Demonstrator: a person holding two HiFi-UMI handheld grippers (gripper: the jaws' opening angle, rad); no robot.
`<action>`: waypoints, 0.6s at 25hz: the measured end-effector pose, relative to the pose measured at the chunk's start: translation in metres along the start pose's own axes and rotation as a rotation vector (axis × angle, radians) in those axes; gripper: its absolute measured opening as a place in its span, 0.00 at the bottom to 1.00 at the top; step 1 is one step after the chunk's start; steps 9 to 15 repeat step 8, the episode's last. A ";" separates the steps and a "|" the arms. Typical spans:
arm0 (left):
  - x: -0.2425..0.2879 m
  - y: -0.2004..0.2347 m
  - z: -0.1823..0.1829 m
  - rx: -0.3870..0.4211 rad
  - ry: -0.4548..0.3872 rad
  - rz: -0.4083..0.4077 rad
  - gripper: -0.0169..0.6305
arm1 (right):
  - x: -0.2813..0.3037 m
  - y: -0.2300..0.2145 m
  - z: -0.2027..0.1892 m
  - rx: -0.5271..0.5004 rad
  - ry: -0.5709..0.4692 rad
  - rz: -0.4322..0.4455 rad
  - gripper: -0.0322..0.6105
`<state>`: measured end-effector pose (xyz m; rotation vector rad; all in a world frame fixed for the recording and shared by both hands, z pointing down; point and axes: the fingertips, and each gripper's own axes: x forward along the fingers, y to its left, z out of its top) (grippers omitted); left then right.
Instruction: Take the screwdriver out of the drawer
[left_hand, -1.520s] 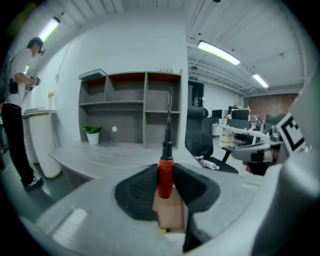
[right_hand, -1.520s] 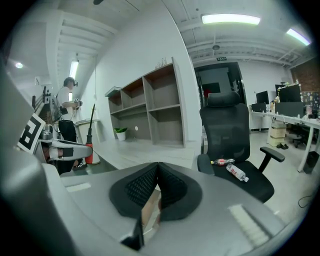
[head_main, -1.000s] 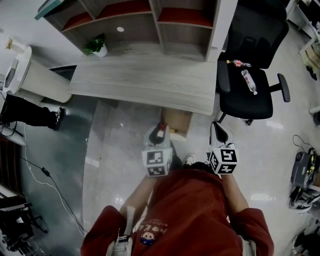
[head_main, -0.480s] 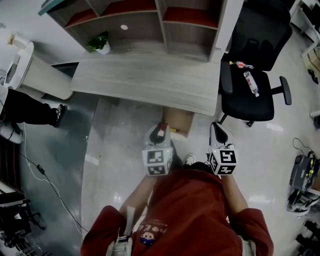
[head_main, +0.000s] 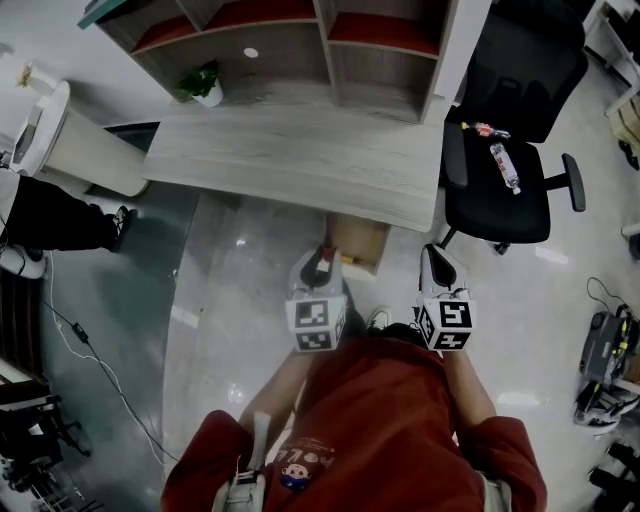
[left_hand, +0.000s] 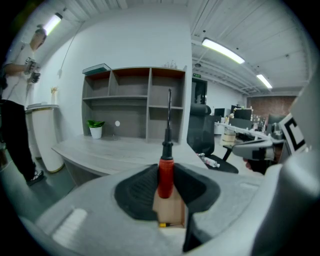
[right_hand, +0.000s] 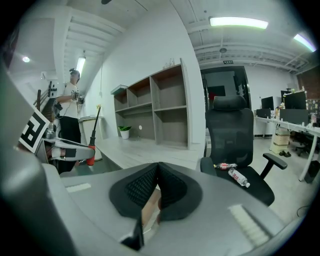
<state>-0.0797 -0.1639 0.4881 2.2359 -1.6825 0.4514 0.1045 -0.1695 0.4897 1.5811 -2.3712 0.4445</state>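
One screwdriver (left_hand: 166, 170), upright, shaft pointing up

Grey wood desk (head_main: 290, 160), open shelf unit (head_main: 322, 45) behind, black office chair (head_main: 500, 195), glossy floor (head_main: 225, 310), ceiling strip lights (right_hand: 239, 22)

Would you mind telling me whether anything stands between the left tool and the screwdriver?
Nothing visible does. The left tool is already shut on the red handle of the screwdriver, whose shaft points upward. The screwdriver is out of the drawer, which shows beyond the jaws under the desk edge.
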 end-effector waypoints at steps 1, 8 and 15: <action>0.000 0.000 0.000 0.001 0.001 0.000 0.17 | 0.000 0.000 0.000 0.000 0.000 0.000 0.05; 0.004 -0.006 0.001 0.006 0.003 -0.004 0.17 | 0.000 -0.006 0.000 -0.001 0.002 0.001 0.05; 0.004 -0.006 0.001 0.006 0.003 -0.004 0.17 | 0.000 -0.006 0.000 -0.001 0.002 0.001 0.05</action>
